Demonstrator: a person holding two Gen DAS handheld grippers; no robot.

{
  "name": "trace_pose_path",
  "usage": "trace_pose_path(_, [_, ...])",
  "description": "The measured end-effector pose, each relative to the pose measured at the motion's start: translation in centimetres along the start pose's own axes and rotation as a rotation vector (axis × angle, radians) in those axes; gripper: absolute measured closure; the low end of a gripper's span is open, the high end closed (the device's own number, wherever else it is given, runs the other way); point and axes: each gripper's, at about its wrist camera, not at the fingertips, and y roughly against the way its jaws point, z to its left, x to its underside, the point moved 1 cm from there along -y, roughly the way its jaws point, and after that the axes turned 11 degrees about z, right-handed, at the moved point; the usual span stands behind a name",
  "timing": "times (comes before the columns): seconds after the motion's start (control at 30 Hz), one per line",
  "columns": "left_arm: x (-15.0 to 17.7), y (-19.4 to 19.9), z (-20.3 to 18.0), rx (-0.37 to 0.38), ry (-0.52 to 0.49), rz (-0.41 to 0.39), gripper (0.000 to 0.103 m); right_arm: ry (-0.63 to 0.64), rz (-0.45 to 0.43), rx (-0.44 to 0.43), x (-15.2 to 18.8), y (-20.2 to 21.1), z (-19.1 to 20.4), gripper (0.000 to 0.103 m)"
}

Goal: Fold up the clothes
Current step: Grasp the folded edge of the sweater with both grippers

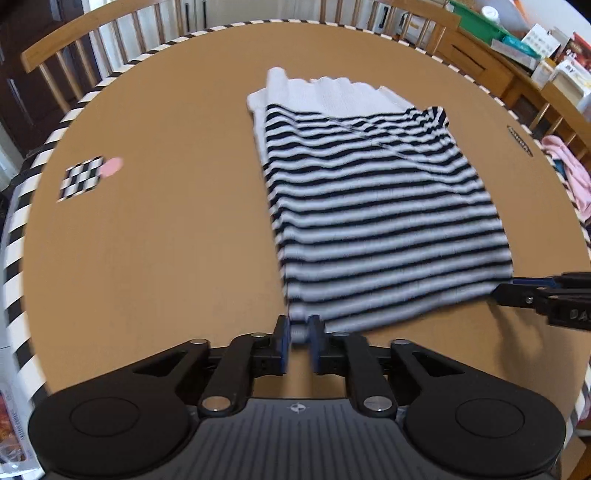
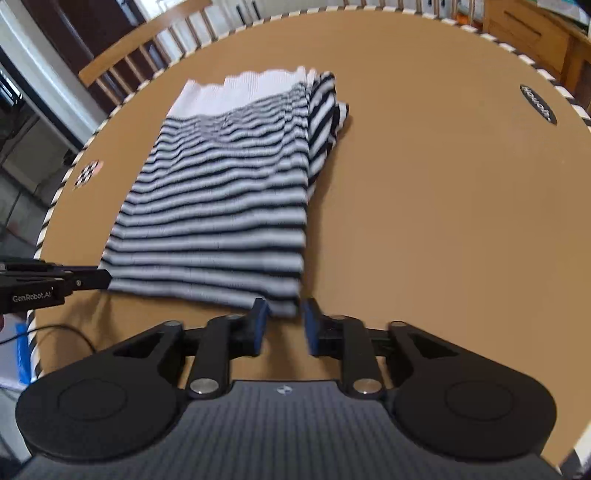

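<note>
Your left gripper (image 1: 297, 334) pinches the shirt (image 1: 373, 206) at its near left corner; your right gripper's (image 2: 282, 323) fingers (image 2: 258, 325) stand slightly parted around the near right corner.

- Bench (image 1: 166, 258): brown top ahead of me, its rim (image 1: 14, 236) banded black and white.
- Checkered marker (image 1: 81, 179) with a pink dot (image 1: 112, 166) beside it, lying on the bench to my left.
- Black oval label (image 2: 537, 104) near the bench's far right edge.
- Wooden spindle-back chair (image 1: 62, 48) beyond the far left rim; a second chair (image 1: 424, 22) at the far right.
- Wooden sideboard (image 1: 491, 70) at right, carrying a green box (image 1: 476, 18) and assorted cartons.
- Pink fabric (image 1: 569, 170) off the bench's right edge.
- Dark cabinet (image 2: 74, 22) behind the left chair.
</note>
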Motion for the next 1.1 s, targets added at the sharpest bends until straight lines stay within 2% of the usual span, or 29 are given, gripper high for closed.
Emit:
trace_pose_path(0.03, [0.3, 0.7, 0.3, 0.0, 0.005, 0.0, 0.084, 0.012, -0.033, 0.017, -0.1, 1.1, 0.0, 0.073])
trace_pose_path(0.1, [0.0, 2.6, 1.1, 0.016, 0.024, -0.053, 0.084, 0.03, -0.133, 0.029, -0.9, 3.5, -0.2, 0.073])
trace_pose_path(0.17, [-1.6, 4.0, 1.2, 0.059, 0.04, -0.154, 0.08, 0.032, -0.249, 0.005, -3.1, 4.7, -0.2, 0.073])
trace_pose_path(0.23, [-3.9, 3.4, 0.2, 0.102, 0.03, -0.251, 0.079, 0.054, -0.339, -0.048, -6.0, 4.4, 0.3, 0.073])
trace_pose_path(0.3, [-6.0, 1.3, -1.1, 0.124, 0.009, -0.288, 0.08, 0.081, -0.323, -0.105, -9.2, 2.1, 1.2, 0.075])
trace_pose_path(0.37, [-7.3, -1.4, -2.2, 0.123, -0.01, -0.259, 0.084, 0.13, -0.286, -0.139, -11.4, -0.6, 2.1, 0.077])
trace_pose_path(0.43, [-6.9, -3.0, -2.2, 0.107, -0.005, -0.219, 0.084, 0.171, -0.231, -0.091, -12.8, -3.1, 2.6, 0.079])
trace_pose_path(0.47, [-6.5, -3.6, -2.0, 0.104, 0.0, -0.209, 0.084, 0.185, -0.22, -0.053, -12.9, -3.7, 2.2, 0.083])
trace_pose_path(0.5, [-6.1, -3.9, -1.8, 0.099, -0.004, -0.201, 0.084, 0.199, -0.209, -0.015, -13.1, -4.4, 1.8, 0.093])
trace_pose_path(0.53, [-5.9, -3.8, -1.6, 0.093, -0.018, -0.194, 0.084, 0.195, -0.203, 0.011, -13.3, -4.6, 1.2, 0.094])
trace_pose_path(0.6, [-6.0, -3.4, -0.9, 0.112, 0.0, -0.175, 0.085, 0.119, -0.215, 0.013, -14.2, -3.4, -0.4, 0.093])
trace_pose_path(0.63, [-6.6, -3.1, -0.5, 0.138, 0.024, -0.191, 0.087, 0.099, -0.237, 0.005, -14.6, -2.8, -0.7, 0.09])
trace_pose_path(0.7, [-7.8, -2.4, 0.3, 0.176, 0.06, -0.232, 0.086, 0.123, -0.267, -0.003, -16.0, -2.4, 0.0, 0.081])
trace_pose_path(0.77, [-10.2, -2.6, 0.2, 0.143, 0.029, -0.296, 0.085, 0.169, -0.259, -0.014, -17.8, -3.3, 1.2, 0.077])
trace_pose_path(0.83, [-12.8, -4.1, 0.1, 0.091, -0.001, -0.287, 0.084, 0.169, -0.234, -0.007, -19.7, -4.9, 1.6, 0.077])
trace_pose_path(0.87, [-13.8, -5.1, 0.2, 0.055, -0.004, -0.246, 0.085, 0.171, -0.216, 0.017, -20.3, -5.7, 1.5, 0.079])
trace_pose_path(0.9, [-14.3, -5.7, 0.7, 0.046, 0.002, -0.231, 0.087, 0.178, -0.203, 0.048, -20.5, -6.2, 1.3, 0.087])
trace_pose_path(0.93, [-14.6, -5.6, 1.3, 0.058, 0.006, -0.239, 0.088, 0.186, -0.203, 0.066, -20.4, -6.4, 1.1, 0.092])
trace_pose_path(1.0, [-15.1, -5.1, 2.3, 0.079, 0.018, -0.236, 0.089, 0.163, -0.216, 0.091, -21.0, -5.6, 0.0, 0.092])
trace_pose_path(1.03, [-15.4, -4.8, 2.8, 0.092, 0.029, -0.247, 0.089, 0.141, -0.23, 0.096, -21.4, -5.1, -0.5, 0.091])
trace_pose_path(1.07, [-15.9, -4.8, 3.1, 0.109, 0.043, -0.266, 0.088, 0.118, -0.249, 0.077, -21.8, -4.8, -0.5, 0.084])
trace_pose_path(1.1, [-16.5, -4.7, 3.3, 0.123, 0.055, -0.285, 0.087, 0.105, -0.257, 0.05, -22.2, -4.8, -0.3, 0.083])
